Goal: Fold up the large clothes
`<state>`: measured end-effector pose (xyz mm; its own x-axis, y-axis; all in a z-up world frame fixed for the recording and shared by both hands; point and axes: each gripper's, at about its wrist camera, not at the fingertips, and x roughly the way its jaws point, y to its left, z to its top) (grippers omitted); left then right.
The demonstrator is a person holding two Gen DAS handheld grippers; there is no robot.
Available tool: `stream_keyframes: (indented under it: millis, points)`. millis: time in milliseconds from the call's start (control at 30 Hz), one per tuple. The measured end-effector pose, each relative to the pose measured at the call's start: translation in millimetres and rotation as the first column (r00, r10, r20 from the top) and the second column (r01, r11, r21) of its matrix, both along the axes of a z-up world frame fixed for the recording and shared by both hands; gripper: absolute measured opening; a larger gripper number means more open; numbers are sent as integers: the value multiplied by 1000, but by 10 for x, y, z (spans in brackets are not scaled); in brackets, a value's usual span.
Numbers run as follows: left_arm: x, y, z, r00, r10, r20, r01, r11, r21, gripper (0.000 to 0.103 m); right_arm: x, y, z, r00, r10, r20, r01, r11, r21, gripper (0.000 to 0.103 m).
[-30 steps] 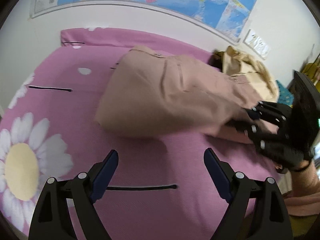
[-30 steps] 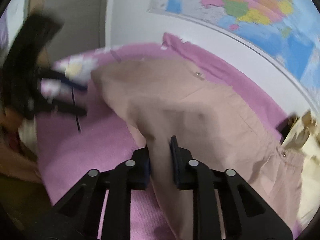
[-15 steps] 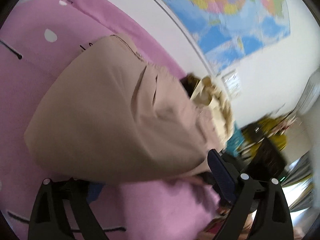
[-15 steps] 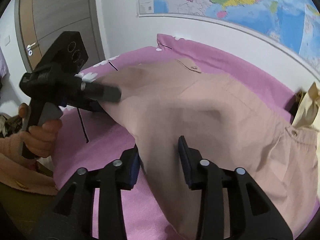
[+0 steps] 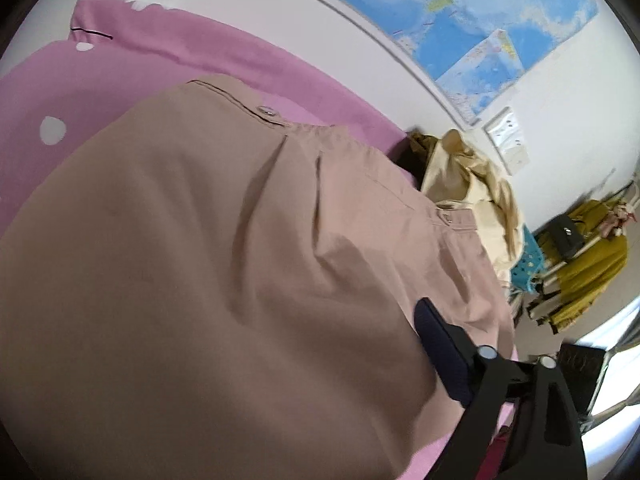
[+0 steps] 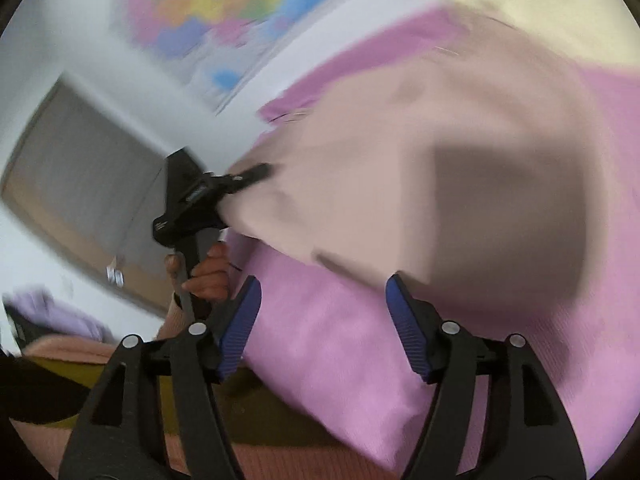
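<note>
A large beige-pink garment (image 5: 224, 264) lies folded on the pink bed sheet (image 5: 120, 64) and fills most of the left wrist view. Its near fold drapes over my left gripper (image 6: 250, 192), hiding one finger; the other finger (image 5: 440, 356) shows at the cloth's right edge. The left jaws stand wide and are closing, with the fold's edge between them. My right gripper (image 6: 323, 284) hovers over bare sheet (image 6: 340, 340) just short of the garment (image 6: 400, 152). Its jaws are opening and hold nothing. The right wrist view is blurred.
A heap of cream clothes (image 5: 472, 184) sits at the bed's far end. A map (image 5: 480, 20) hangs on the wall behind. A rack with yellow garments (image 5: 592, 256) stands at the right. A door (image 6: 80, 184) and the person's hand (image 6: 208, 276) are visible.
My right gripper let go of the garment, opened, rolled and drew back over the sheet. My left gripper moved in until the garment's fold covered one of its fingers.
</note>
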<state>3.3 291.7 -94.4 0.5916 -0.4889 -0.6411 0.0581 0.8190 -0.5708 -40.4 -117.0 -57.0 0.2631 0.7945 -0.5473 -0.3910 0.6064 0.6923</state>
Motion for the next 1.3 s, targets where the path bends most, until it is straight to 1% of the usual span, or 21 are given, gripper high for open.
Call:
stream_keyframes:
  millis: [33,67,133,167,233,300,433,500,633,700,767,867,933,967,1000,1067,1133,1200,1233,1267,1300]
  points:
    - [9,19,-2,1000,12,-6,-12,1000,7,78,-48,-157,-74,998,-57,-41,58,998,12,66]
    - [12,32,-6,1000,23,-9,-23,1000,17,71,-72,-274,-132,992,-111,-67,113,993,21,66]
    - [-3,23,-1,999,37,-14,-36,997,66,60,-85,-475,-197,966,-244,-88,247,969,17,66]
    - [-24,23,1,999,46,-16,-44,995,94,54,-66,-506,-217,959,-268,-97,272,962,24,66]
    - [-44,35,2,999,50,-19,-48,993,108,50,-3,-501,-238,943,-318,-96,320,947,13,64]
    - [-44,72,-5,999,43,-25,-40,994,101,47,85,-378,-198,941,-334,-60,334,943,-9,70]
    - [-58,125,-11,999,29,-30,-27,996,84,48,239,-120,-164,922,-387,18,387,922,-30,80]
    - [-40,88,-9,999,21,-26,-18,996,92,55,324,34,-157,912,-405,63,408,912,-47,82]
    - [15,50,5,1000,-3,-23,6,995,104,63,547,19,-212,923,-380,63,381,924,0,81]
    - [56,34,10,999,-26,-22,28,996,88,75,646,60,-206,932,-359,54,359,933,16,81]
    - [84,7,10,999,-34,-19,35,995,89,80,751,83,-206,938,-344,35,342,938,45,81]
    - [121,-69,9,999,-38,-13,39,992,121,82,854,82,-224,938,-347,24,344,935,85,76]
    - [135,-104,12,1000,-16,-13,18,987,158,77,923,96,-249,941,-337,12,335,939,75,61]
    - [144,-118,10,1000,2,-16,1,982,190,63,955,96,-272,944,-330,-1,329,941,74,45]
    - [145,-120,11,1000,13,-19,-8,977,213,53,1001,63,-329,945,-325,-35,327,940,96,29]
    - [160,-83,7,999,27,-33,-20,978,208,43,1045,45,-379,951,-302,-65,307,944,118,26]
    - [173,-45,2,998,33,-46,-23,981,195,38,1053,74,-351,957,-287,-43,290,951,107,27]
    - [186,-40,1,998,37,-54,-26,981,191,38,1078,102,-350,960,-274,-52,278,955,104,40]
    - [196,-46,1,998,31,-58,-19,982,187,40,1083,87,-356,958,-280,-65,287,949,130,41]
    - [209,-53,2,998,25,-60,-14,984,178,46,1094,90,-358,957,-280,-70,288,948,134,39]
    - [227,-52,6,998,26,-64,-15,985,172,46,1105,99,-356,958,-280,-67,286,949,129,27]
